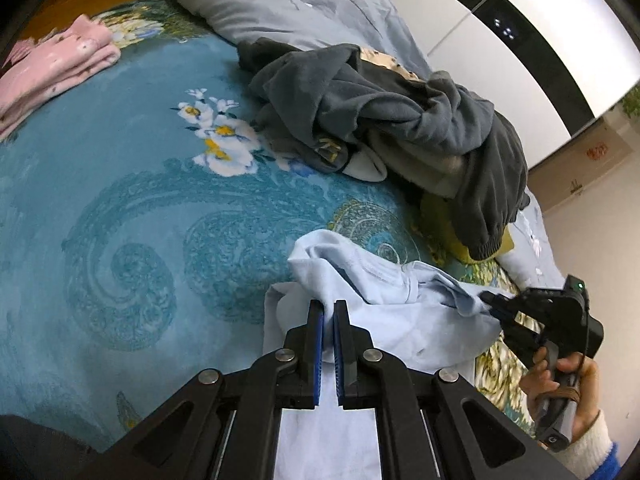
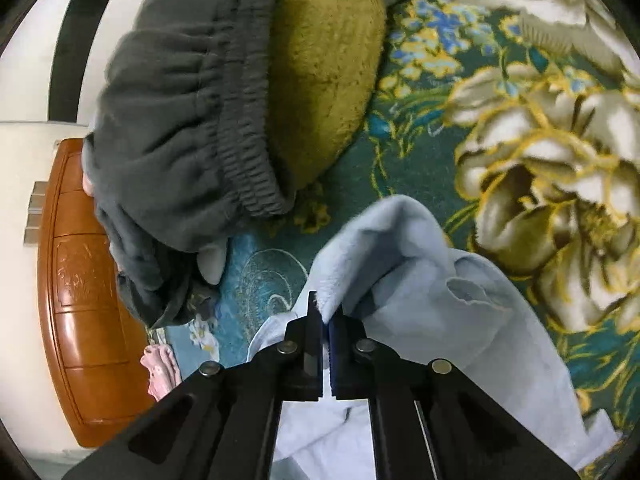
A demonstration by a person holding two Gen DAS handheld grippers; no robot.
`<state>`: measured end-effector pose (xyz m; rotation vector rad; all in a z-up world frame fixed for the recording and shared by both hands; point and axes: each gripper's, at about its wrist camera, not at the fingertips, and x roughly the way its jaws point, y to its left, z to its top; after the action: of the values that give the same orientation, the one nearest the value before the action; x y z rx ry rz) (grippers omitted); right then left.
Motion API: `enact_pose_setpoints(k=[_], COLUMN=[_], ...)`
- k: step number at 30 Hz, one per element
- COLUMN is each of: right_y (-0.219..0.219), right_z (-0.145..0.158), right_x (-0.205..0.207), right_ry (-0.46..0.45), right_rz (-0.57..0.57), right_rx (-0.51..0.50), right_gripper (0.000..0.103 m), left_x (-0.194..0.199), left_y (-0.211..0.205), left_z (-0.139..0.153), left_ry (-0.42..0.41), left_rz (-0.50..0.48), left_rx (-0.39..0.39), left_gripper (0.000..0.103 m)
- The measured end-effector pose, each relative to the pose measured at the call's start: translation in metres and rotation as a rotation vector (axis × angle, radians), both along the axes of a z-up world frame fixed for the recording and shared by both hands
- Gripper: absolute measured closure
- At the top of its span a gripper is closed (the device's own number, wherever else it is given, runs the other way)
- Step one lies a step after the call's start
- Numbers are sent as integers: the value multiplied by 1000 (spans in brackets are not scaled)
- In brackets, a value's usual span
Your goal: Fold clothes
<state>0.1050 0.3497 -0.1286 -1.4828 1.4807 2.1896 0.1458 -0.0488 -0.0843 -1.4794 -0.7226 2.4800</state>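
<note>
A light blue garment (image 1: 400,304) lies crumpled on the teal floral bedspread (image 1: 120,200), near its front edge. My left gripper (image 1: 329,312) is shut on a fold of it at its left side. My right gripper (image 1: 490,302), held by a hand, pinches the same cloth at its right end. In the right wrist view the right gripper (image 2: 326,316) is shut on a raised fold of the light blue garment (image 2: 420,272). A heap of dark grey clothes (image 1: 380,120) lies behind it.
A folded pink garment (image 1: 52,68) sits at the far left of the bed. A grey-blue quilt (image 1: 300,12) is bunched at the back. A mustard fleece item (image 2: 328,80) lies under the grey clothes (image 2: 180,112). A wooden headboard (image 2: 80,300) and white wall border the bed.
</note>
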Motion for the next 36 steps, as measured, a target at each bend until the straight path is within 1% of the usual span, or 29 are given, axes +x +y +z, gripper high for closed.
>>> enact_pose_setpoints(k=[2,4,5,6,8,9,10,12,13,15,17,18,19,20,21,22,23,24,27,28,30,32,35,36], right_y=[7,17,23,29,37,41,43,44,45,45,47,48,49,50,50,51,51,52,54,54,55,57,58,58], right_z=[23,47,57,59,56,54,47,25,14,-3,-15,-19,-23,-26,-28,-29,-30,-31,-31,-30,-29,-30,-26,-24], right_x=[13,36,49,63,90,103,115,135,143,159,169,173,176,178,178,178,178,178,177,176,176,177,180,181], right_ry=[66,132,154,148,107,86,55,-20,-53,-104,-138,-152,-164,-172,-177,-179,-178,-177,-170,-165,-158,-159,-148,-139], right_rz=[42,83,102,120,156,174,189,217,229,249,261,265,268,272,277,280,282,279,272,277,281,275,261,257], right_rx=[27,61,82,105,149,171,185,195,191,182,182,179,174,170,169,169,170,165,148,151,151,139,130,130], right_gripper=[101,101,101,101,101,101,101,101,101,101,101,101,101,101,101,101,101,101,101,101,100,100,100,100], left_x=[4,11,16,22,31,36,40,47,49,56,60,61,62,61,57,53,49,43,33,30,24,18,16,16], left_y=[-4,-6,-6,-6,-2,0,3,9,10,9,6,4,2,2,4,8,13,18,26,28,29,31,41,44], left_z=[4,13,19,24,32,35,35,31,28,25,27,29,31,32,29,24,17,7,-29,-38,-49,-56,-63,-62], left_ry=[11,40,59,67,57,46,22,-62,-108,-168,-179,-177,-175,-175,-185,-205,-237,-287,-468,-517,-550,-570,-607,-606], left_rz=[15,16,11,-1,-29,-45,-64,-103,-109,-102,-92,-87,-82,-79,-78,-78,-77,-71,-40,-30,-12,-18,-62,-76], left_rx=[12,20,23,23,17,13,7,0,4,40,74,90,105,110,94,70,49,33,-10,-19,-22,-53,-94,-105], left_gripper=[98,98,98,98,98,96,95,95,93,91,87,80,69,63,54,52,51,50,49,49,49,49,52,63])
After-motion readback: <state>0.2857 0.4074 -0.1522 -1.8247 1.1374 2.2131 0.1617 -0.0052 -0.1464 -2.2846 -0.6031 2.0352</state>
